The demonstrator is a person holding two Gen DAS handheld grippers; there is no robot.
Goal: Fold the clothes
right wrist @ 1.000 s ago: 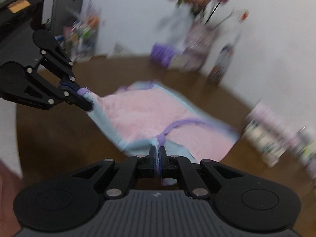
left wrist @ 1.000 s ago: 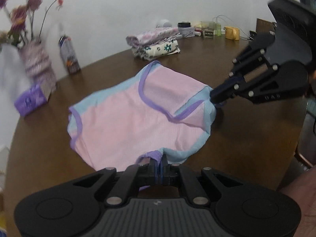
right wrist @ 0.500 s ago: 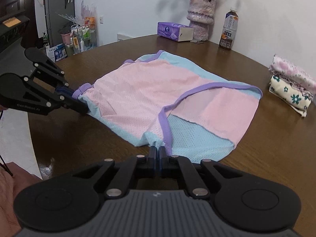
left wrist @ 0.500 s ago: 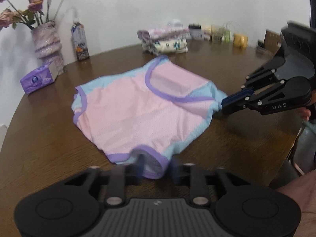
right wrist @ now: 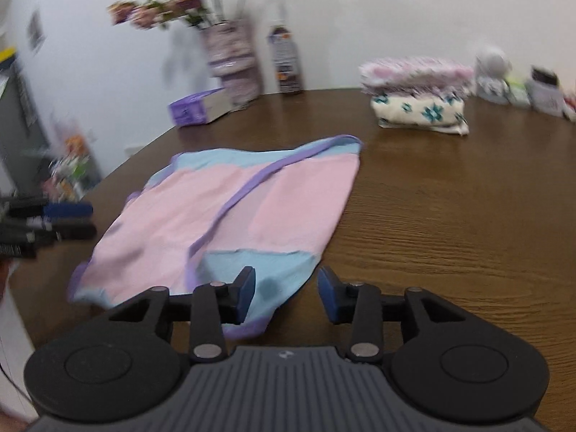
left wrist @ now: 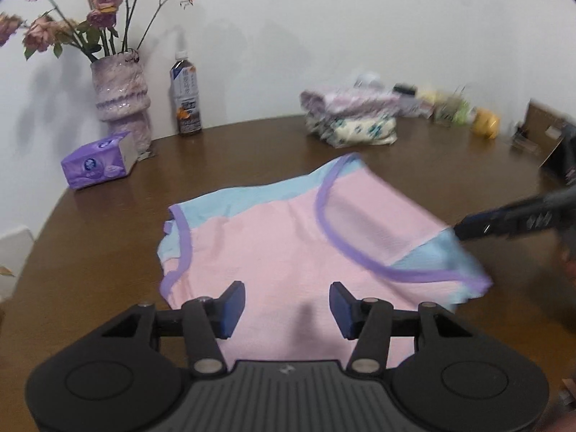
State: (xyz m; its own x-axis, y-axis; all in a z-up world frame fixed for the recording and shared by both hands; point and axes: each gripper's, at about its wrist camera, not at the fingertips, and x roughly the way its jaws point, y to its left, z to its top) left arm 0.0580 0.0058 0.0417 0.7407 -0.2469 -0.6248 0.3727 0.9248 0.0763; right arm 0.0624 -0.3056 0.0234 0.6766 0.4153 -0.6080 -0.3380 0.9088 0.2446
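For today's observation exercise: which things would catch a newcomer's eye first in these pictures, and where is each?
The pink, blue and purple garment lies spread flat mid-table. A vase of roses stands by the wall, far left. Folded clothes are stacked at the table's far side.

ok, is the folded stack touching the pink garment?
Apart. The right wrist view shows bare brown table between the folded stack and the pink garment; the left wrist view shows the same gap.
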